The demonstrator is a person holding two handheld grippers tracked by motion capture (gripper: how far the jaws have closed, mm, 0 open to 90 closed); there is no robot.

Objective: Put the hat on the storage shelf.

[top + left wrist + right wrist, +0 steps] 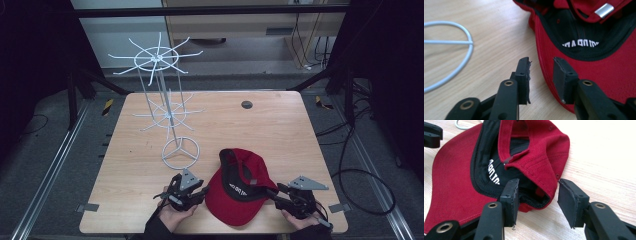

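Note:
A red cap (pixel 240 187) with a black lining lies upside down on the wooden table (pixel 270 130), near the front edge, brim toward the person. My left gripper (pixel 204 192) is at the cap's left side. In the left gripper view the brim (pixel 599 72) edge runs between the jaws of the left gripper (pixel 541 66), with a gap to both pads. My right gripper (pixel 272 193) is at the cap's right side. Seen from the right gripper (pixel 537 187), one pad sits inside the cap (pixel 456 182) and the other outside the crown wall, not pressing.
A white wire display stand (pixel 159 90) with two tiers of spokes rises from a ring base (pixel 180 152) left of the cap; its ring (pixel 470 48) lies close to the left gripper. A small grey disc (pixel 246 104) is set in the table's far part.

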